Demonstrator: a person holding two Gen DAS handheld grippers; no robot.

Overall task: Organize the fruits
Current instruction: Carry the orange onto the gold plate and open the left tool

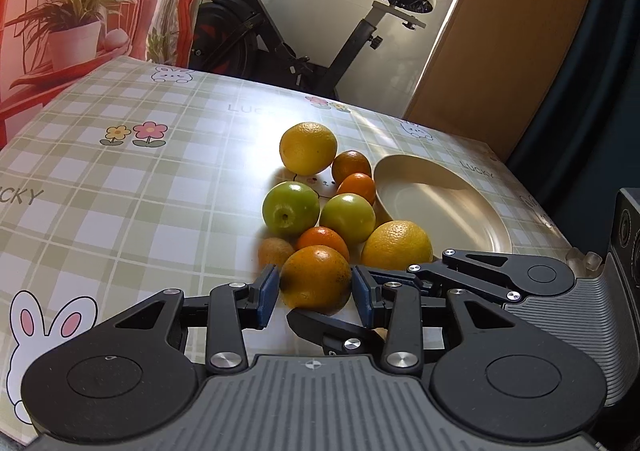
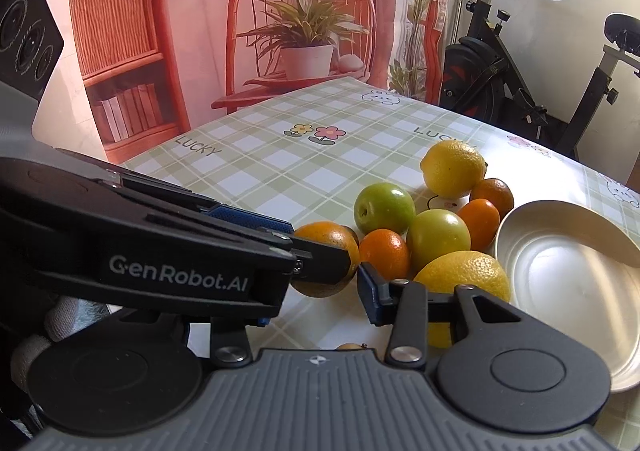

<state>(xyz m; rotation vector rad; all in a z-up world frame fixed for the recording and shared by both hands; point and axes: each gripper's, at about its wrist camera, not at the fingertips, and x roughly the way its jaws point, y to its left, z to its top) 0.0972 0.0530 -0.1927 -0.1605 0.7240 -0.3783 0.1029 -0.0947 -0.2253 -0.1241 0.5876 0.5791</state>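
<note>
Nine fruits lie bunched on the checked tablecloth (image 1: 132,187) just left of the cream plate (image 1: 472,219), which holds nothing. My left gripper (image 1: 315,289) has its blue pads (image 1: 269,291) on either side of the nearest orange (image 1: 314,277), close against its skin; I cannot tell whether they press it or merely bracket it, and the orange sits on the cloth. Behind it lie a small tangerine (image 1: 322,241), a brownish kiwi (image 1: 276,251) partly hidden to the left, and a big yellow orange (image 1: 396,245) touching the plate's rim. Further back are two green apples (image 1: 291,207) side by side, two more small tangerines (image 1: 357,187) against the plate, and a second yellow orange (image 1: 308,147) at the far end.

From my right wrist camera, my right gripper (image 2: 320,291) stands spread, nothing between its fingers; its left finger is hidden behind the left gripper's arm (image 2: 160,251), which crosses in front. Its right pad (image 2: 370,301) sits just beside the nearest orange (image 2: 328,239).
</note>
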